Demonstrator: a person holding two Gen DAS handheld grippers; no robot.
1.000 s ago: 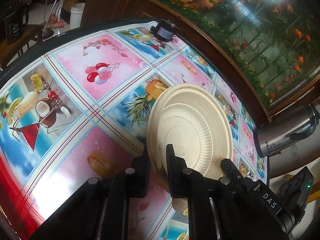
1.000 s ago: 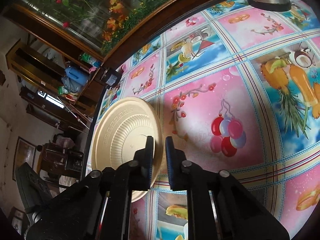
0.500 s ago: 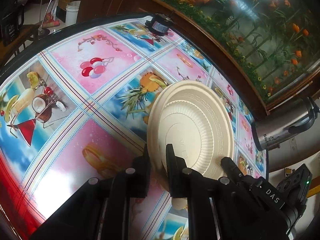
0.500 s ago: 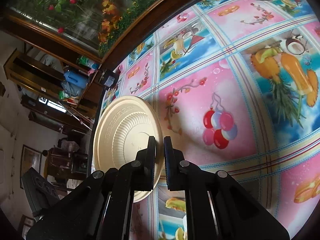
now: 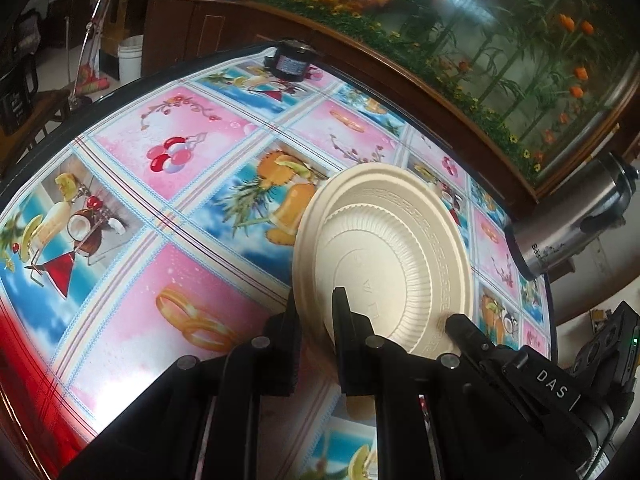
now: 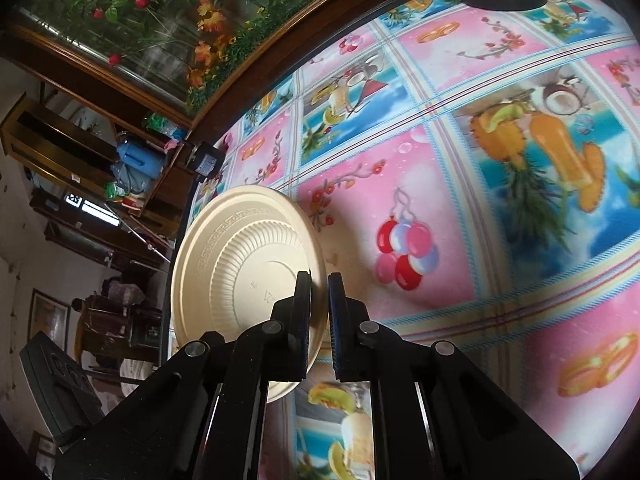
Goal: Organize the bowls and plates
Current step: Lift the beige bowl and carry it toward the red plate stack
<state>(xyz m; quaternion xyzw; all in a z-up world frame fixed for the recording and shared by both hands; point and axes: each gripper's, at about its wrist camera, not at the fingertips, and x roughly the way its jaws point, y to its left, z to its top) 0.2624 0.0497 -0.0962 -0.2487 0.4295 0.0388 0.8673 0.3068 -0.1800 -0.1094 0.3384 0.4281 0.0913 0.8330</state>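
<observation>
Since a second ago my left view has slid across the fruit-print tablecloth [image 5: 168, 208]: the pineapple panel now sits nearer the frame's centre and the black device [image 5: 292, 62] at the far table edge has come further down from the top, so I judge I am carrying this cream plate [image 5: 384, 256] toward a drop spot, not setting it down yet. My left gripper [image 5: 316, 312] is clamped on the plate's near rim, plate standing nearly on edge at centre-right. In the right view little has shifted; my right gripper [image 6: 319, 300] pinches a second cream plate [image 6: 244, 264], held on edge at centre-left, its underside toward the lens. I see no bowls and no stack to aim for. The steel flask [image 5: 576, 220] is cut off at the right edge, and the lower rims of both plates are hidden behind the fingers.
</observation>
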